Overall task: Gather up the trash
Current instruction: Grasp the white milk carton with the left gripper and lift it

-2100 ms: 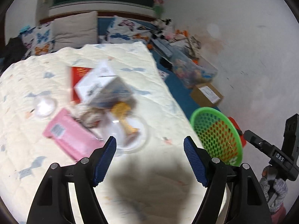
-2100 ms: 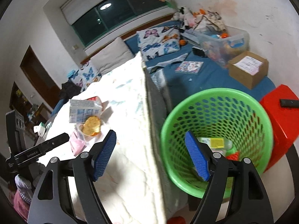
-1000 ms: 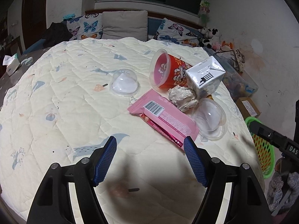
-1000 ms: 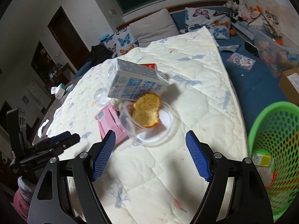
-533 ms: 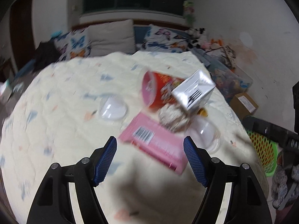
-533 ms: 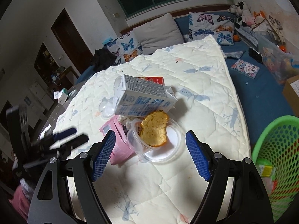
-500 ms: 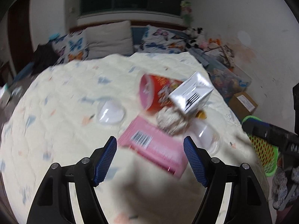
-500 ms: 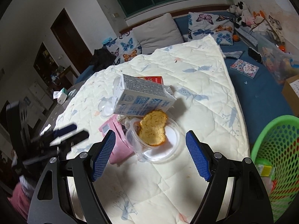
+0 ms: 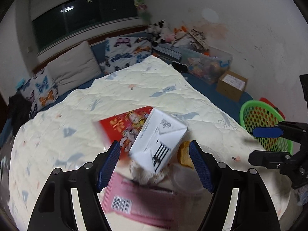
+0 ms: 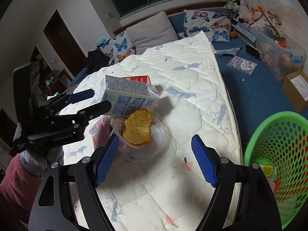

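Note:
A white milk carton (image 9: 157, 144) lies on a pile of trash on the quilted table (image 9: 173, 88), over a red cup (image 9: 123, 125), crumpled paper (image 9: 146, 175), a pink wrapper (image 9: 138, 204) and a clear lid holding orange peel (image 10: 137, 128). My left gripper (image 9: 155, 165) is open with the carton between its fingers. It shows in the right wrist view (image 10: 90, 101) beside the carton (image 10: 127, 99). My right gripper (image 10: 155, 161) is open and empty, just short of the lid. A green basket (image 10: 277, 154) stands off the table's right edge.
A cardboard box (image 9: 232, 85), a clear bin of toys (image 9: 207, 65) and a red stool (image 9: 269, 104) are on the blue floor mat to the right. Pillows (image 9: 75, 71) lie behind the table. A booklet (image 10: 241, 65) lies on the mat.
My left gripper has moved forward and right, up to the milk carton, which now sits between its open fingers. My right gripper has barely moved and stays open.

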